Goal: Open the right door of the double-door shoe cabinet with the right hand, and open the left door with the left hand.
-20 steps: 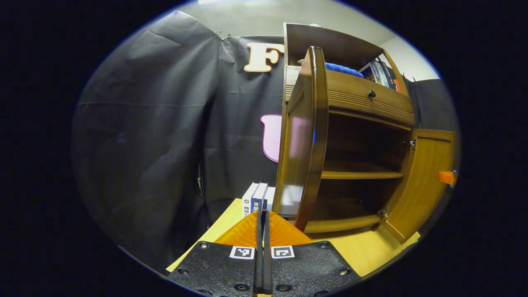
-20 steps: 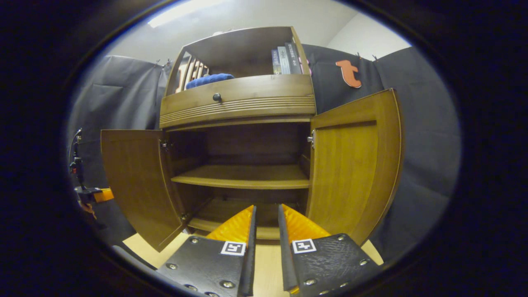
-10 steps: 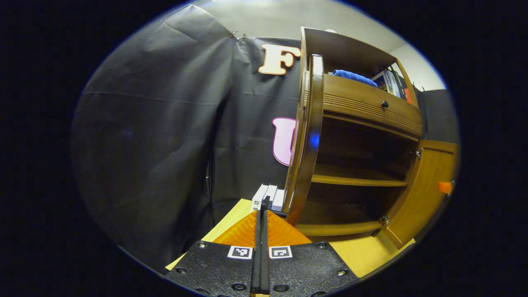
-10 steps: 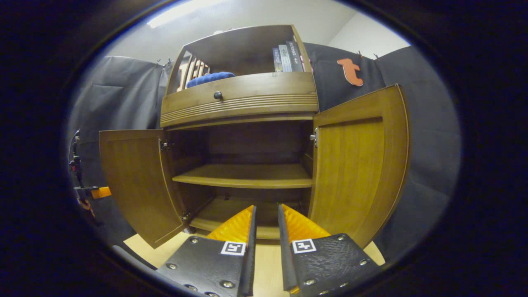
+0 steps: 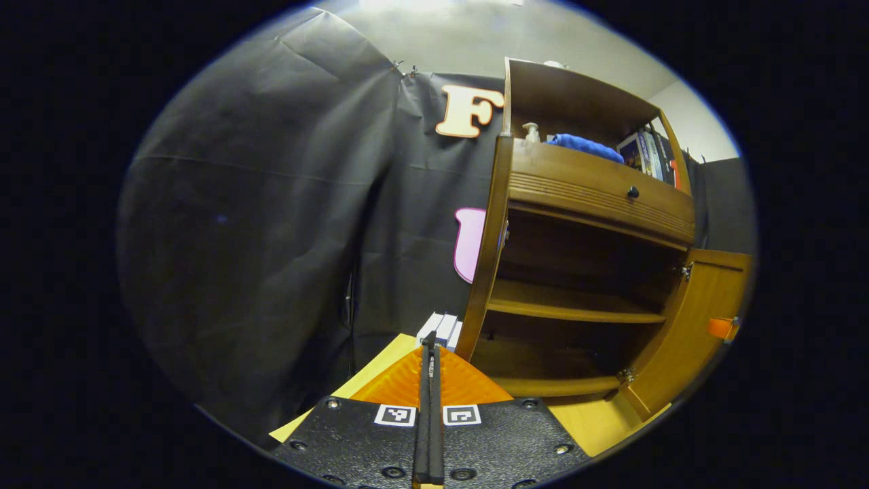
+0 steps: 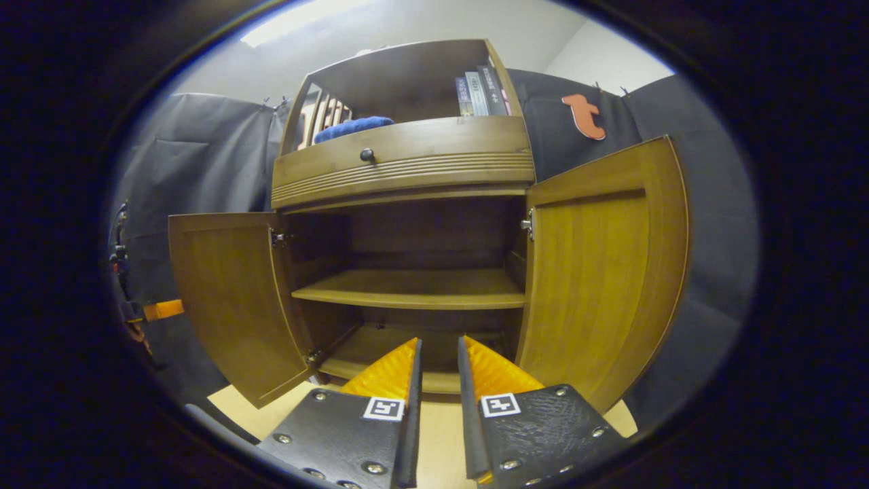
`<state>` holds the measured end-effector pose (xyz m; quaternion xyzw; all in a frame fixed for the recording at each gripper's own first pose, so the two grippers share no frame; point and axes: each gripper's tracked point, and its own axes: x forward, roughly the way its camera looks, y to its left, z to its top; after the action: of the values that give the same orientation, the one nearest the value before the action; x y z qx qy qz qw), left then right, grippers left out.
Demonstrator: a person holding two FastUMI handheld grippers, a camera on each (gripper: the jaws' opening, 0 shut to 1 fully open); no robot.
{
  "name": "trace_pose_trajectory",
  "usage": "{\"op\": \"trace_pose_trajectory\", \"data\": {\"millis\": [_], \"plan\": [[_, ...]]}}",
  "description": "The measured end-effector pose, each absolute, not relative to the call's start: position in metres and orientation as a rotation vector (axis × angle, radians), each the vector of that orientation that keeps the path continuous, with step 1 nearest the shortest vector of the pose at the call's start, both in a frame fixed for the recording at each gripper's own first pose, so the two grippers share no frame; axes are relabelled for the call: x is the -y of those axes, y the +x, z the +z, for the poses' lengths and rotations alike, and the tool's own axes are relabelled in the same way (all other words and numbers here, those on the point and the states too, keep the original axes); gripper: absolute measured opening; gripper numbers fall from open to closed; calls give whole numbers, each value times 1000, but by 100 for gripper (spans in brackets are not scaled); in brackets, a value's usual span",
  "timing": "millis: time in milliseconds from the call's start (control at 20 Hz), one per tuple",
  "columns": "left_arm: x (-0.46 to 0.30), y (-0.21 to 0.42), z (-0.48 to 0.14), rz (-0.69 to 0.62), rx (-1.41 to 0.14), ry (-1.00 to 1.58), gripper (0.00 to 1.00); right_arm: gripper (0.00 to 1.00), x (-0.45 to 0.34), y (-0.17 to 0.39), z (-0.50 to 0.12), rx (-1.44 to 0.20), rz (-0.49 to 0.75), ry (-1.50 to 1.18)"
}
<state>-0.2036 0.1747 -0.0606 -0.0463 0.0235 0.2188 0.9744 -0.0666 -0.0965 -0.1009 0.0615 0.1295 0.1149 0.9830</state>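
The wooden shoe cabinet (image 6: 407, 153) stands with both doors swung out. In the right gripper view the left door (image 6: 231, 299) and the right door (image 6: 604, 272) flank two bare shelves (image 6: 414, 292). My right gripper (image 6: 438, 343) hangs low in front of the opening, open, with nothing between its fingers. In the left gripper view the left door (image 5: 485, 272) shows as a narrow edge-on strip, and the right door (image 5: 692, 326) is at the far right. My left gripper (image 5: 429, 337) is shut just left of that door's lower corner, with nothing visibly held. It also appears far left (image 6: 153, 310).
The cabinet rests on a light wooden table (image 5: 590, 428). White boxes (image 5: 441, 328) stand by its left side. A blue cloth (image 6: 353, 128) and several books (image 6: 482, 92) sit on the top shelf above a drawer with a dark knob (image 6: 367, 155). Black cloth walls surround everything.
In the left gripper view the left door has gone from showing its face to edge-on and now sits lower in frame, baring the shelves. The right gripper view has barely shifted.
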Motion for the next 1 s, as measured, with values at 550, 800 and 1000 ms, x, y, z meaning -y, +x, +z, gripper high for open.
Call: {"op": "trace_pose_trajectory", "data": {"millis": [550,800,1000], "plan": [[-143,-207,20,407,85,-43,0,27,113,-67,-93,-236,198,142],[-104,-185,46,319,105,-19,0,27,117,-68,-71,-193,182,142],[-73,-160,54,245,105,14,0,27,120,-71,-46,-145,168,149]]}}
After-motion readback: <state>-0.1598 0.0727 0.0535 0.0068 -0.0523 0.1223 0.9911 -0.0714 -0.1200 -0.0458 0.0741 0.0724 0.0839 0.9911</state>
